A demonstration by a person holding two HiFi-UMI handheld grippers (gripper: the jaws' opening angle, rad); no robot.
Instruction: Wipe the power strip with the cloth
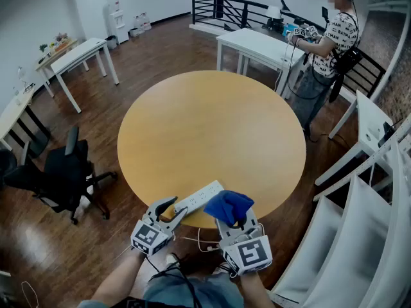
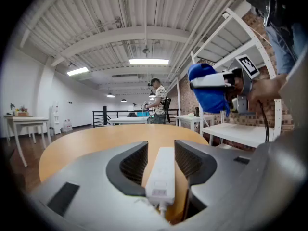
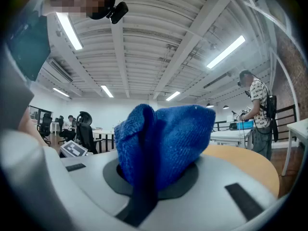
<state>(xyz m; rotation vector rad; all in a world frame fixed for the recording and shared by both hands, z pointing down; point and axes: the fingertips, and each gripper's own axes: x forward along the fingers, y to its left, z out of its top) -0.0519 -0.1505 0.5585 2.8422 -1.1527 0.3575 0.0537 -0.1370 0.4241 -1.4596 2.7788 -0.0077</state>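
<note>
The wiping is about to begin: the left gripper [image 1: 176, 209] is straddling the near end of the white power strip [image 1: 200, 197], which is lying at the near edge of the round table [image 1: 212, 127], and its jaws are standing apart with a gap on one side. The right gripper [image 1: 235, 221] is clamping the blue cloth [image 1: 228, 205] just above the strip. I judge the next move is asking to steady the strip and lower the cloth onto it.
</note>
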